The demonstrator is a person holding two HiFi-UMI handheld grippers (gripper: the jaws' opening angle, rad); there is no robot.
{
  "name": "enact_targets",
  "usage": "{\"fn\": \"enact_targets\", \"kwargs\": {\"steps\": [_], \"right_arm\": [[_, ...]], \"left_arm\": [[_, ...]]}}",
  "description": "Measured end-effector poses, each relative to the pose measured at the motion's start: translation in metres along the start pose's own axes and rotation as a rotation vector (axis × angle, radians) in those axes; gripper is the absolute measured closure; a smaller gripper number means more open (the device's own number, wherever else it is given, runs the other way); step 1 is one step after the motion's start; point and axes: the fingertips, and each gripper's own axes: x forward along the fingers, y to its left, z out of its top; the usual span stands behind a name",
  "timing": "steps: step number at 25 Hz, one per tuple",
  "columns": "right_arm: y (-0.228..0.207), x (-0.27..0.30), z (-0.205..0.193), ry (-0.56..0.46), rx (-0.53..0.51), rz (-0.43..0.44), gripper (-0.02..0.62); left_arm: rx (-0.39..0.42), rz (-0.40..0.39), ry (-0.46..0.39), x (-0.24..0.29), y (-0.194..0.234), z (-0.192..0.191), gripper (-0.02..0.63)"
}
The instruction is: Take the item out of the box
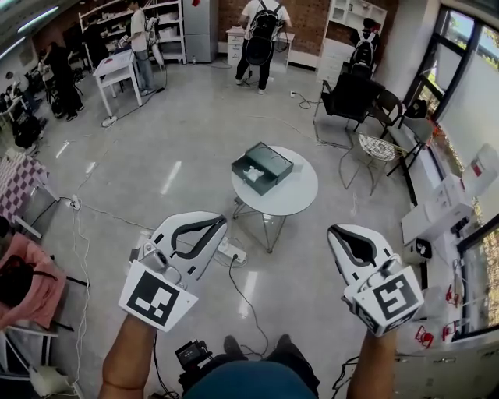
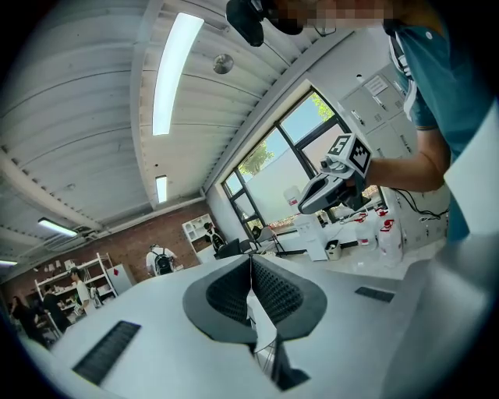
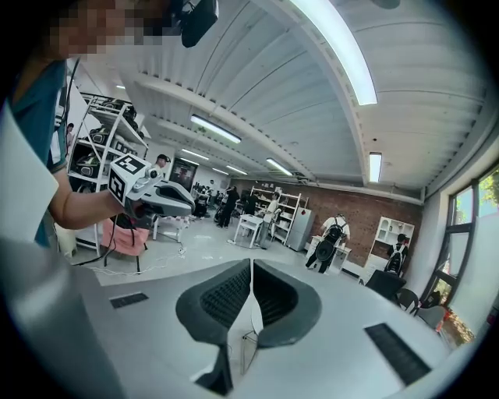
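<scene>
Though over glossy floor (image 1: 195,117) short of the round table (image 1: 300,195), left tongs (image 1: 218,221) and right tongs (image 1: 335,231) together, empty.

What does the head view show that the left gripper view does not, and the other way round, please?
Only the head view: the open dark box with a white item inside, on the round white table. Only the left gripper view: ceiling light strips, and up close, the left gripper's jaws shut with nothing between them. Both: the right gripper and a person with a backpack near the brick wall.
</scene>
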Motion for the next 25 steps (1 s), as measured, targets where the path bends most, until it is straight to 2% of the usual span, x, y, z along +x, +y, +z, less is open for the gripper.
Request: {"fn": "enact_targets", "kwargs": {"steps": [3, 9, 18, 25], "right_arm": [[-0.008, 0.025, 0.005, -0.017, -0.009, 0.003, 0.555], [-0.038, 0.075, -0.004, -0.032, -0.019, 0.064, 0.555], [-0.111, 0.149, -0.003, -0.071, -0.016, 0.202, 0.555], [-0.186, 0.186, -0.008, -0.121, -0.042, 0.274, 0.555]], "left_arm": [[-0.006, 0.011, 0.002, 0.004, 0.017, -0.014, 0.584], [-0.024, 0.064, 0.056, 0.031, 0.043, -0.043, 0.584], [-0.041, 0.15, 0.142, 0.102, 0.087, -0.057, 0.584], [-0.047, 0.206, 0.202, 0.171, 0.11, -0.054, 0.584]]}}
